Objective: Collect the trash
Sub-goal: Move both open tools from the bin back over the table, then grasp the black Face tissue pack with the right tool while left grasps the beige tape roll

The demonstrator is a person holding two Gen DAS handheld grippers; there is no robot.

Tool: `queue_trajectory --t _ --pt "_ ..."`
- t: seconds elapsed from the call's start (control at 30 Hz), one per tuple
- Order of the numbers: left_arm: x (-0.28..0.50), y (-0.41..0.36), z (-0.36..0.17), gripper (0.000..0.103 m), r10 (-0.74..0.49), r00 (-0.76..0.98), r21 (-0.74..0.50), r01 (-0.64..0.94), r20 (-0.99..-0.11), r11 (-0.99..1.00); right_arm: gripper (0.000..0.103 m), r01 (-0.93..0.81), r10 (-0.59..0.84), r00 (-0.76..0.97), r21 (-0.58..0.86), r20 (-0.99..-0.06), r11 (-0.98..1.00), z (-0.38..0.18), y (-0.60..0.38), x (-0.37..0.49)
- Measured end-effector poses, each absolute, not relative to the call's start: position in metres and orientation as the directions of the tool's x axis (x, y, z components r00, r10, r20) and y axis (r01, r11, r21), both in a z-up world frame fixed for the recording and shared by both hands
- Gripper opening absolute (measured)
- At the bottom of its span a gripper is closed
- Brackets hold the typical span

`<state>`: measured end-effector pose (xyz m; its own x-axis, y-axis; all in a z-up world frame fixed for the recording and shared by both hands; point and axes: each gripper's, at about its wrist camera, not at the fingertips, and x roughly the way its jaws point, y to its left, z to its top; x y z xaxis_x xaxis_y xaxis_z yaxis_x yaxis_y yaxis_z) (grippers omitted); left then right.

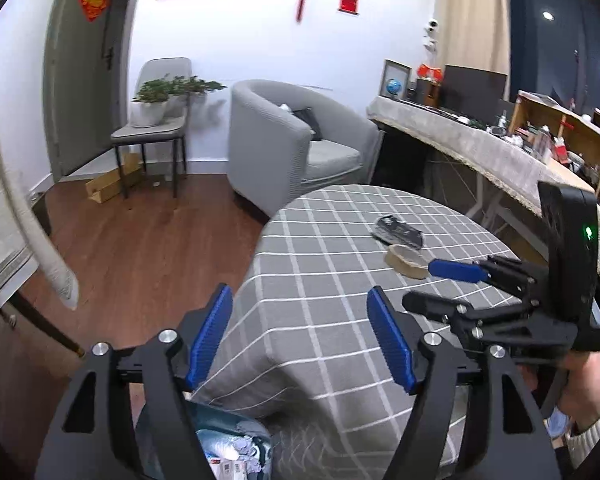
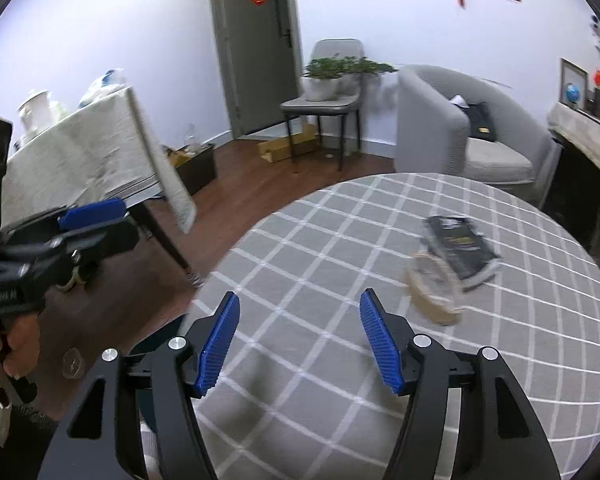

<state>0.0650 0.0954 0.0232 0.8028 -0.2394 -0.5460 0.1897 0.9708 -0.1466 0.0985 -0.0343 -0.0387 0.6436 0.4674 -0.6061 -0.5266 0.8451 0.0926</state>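
A black wrapper [image 1: 398, 232] [image 2: 460, 246] and a squashed tan paper cup [image 1: 406, 260] [image 2: 432, 292] lie side by side on the round table [image 1: 320, 320] [image 2: 340, 240], which has a grey checked cloth. My left gripper [image 1: 300, 300] [image 2: 96, 226] hangs open and empty over the table's near left edge. Below it a bin [image 1: 236, 444] holds crumpled trash. My right gripper [image 2: 300, 304] [image 1: 440, 286] is open and empty over the cloth. The cup lies just ahead of it, to the right.
A grey armchair [image 1: 292, 148] stands behind the table. A chair with potted plants [image 1: 156, 120] and a cardboard box [image 1: 112, 184] are by the door. A long cluttered desk [image 1: 480, 148] runs along the right. A cloth-covered table [image 2: 80, 152] stands left.
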Motion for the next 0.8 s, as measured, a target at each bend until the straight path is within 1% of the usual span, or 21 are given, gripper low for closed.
queue_trajectory --t 0.07,0.13,0.23,0.3,0.43,0.67,0.8 --pt "0.072 0.086 0.021 0.078 -0.255 0.798 -0.147 0.208 -0.546 0.967 0.063 -0.507 0.456 0.655 0.097 -0.602 0.856 -0.037 -0.047 0.106" --pt "0.08 0.078 0.019 0.078 -0.262 0.792 -0.141 0.221 -0.551 0.965 0.064 -0.494 0.449 0.664 0.1 -0.598 0.863 -0.034 -0.054 0.113" --pt "0.09 0.065 0.017 0.079 -0.289 0.782 -0.124 0.266 -0.552 0.956 0.07 -0.477 0.439 0.679 0.102 -0.588 0.873 -0.029 -0.068 0.124" --pt "0.095 0.057 0.014 0.084 -0.311 0.773 -0.111 0.302 -0.553 0.947 0.07 -0.467 0.431 0.687 0.099 -0.585 0.879 -0.026 -0.074 0.134" --pt "0.112 0.045 0.004 0.085 -0.341 0.73 -0.09 0.36 -0.593 0.928 0.072 -0.447 0.415 0.695 0.1 -0.588 0.889 -0.021 -0.086 0.154" --pt "0.138 0.035 -0.003 0.086 -0.412 0.664 -0.135 0.427 -0.624 0.894 0.076 -0.428 0.389 0.674 0.097 -0.628 0.899 -0.022 -0.094 0.192" --pt "0.145 0.02 -0.005 0.086 -0.445 0.626 -0.124 0.487 -0.641 0.865 0.076 -0.432 0.378 0.644 0.092 -0.665 0.897 -0.029 -0.092 0.211"
